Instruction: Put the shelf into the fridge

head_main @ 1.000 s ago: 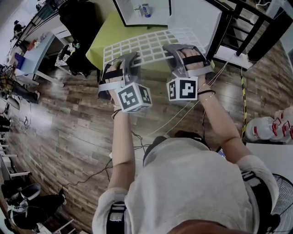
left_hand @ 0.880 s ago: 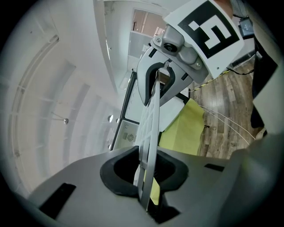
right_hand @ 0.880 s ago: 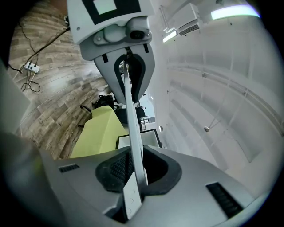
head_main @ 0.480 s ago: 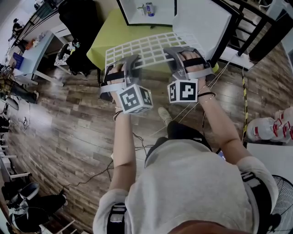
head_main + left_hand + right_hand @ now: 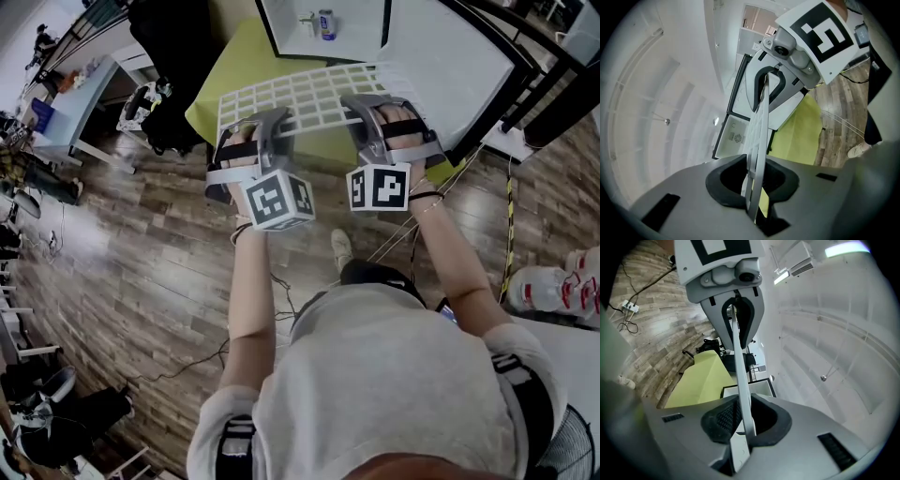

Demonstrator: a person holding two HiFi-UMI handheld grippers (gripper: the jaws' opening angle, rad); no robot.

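Shelf [image 5: 309, 94]: a white wire grid, held about level in the air above the near edge of the green table [image 5: 220, 89], with its far edge aimed at the open fridge [image 5: 323, 37]. It rests on nothing; the two grippers alone carry it.

Left gripper [image 5: 272, 124]: jaws pinched on the shelf's near rim, toward the left corner, with the rim wire between the pads.

Right gripper [image 5: 361, 114]: jaws likewise pinched on the same rim, toward the right corner.

Judged purpose: two grips set apart along one edge keep the grid from sagging or twisting, and leave the far edge free to enter first.

Fridge: stands beyond the table's far edge with its cavity facing the person and one can [image 5: 326, 23] inside.

Door [image 5: 450, 70]: swung open to the right, clear of the shelf's path.

Judged next requirement: square both side edges with the cavity walls before pushing in; a skewed grid is likely to jam
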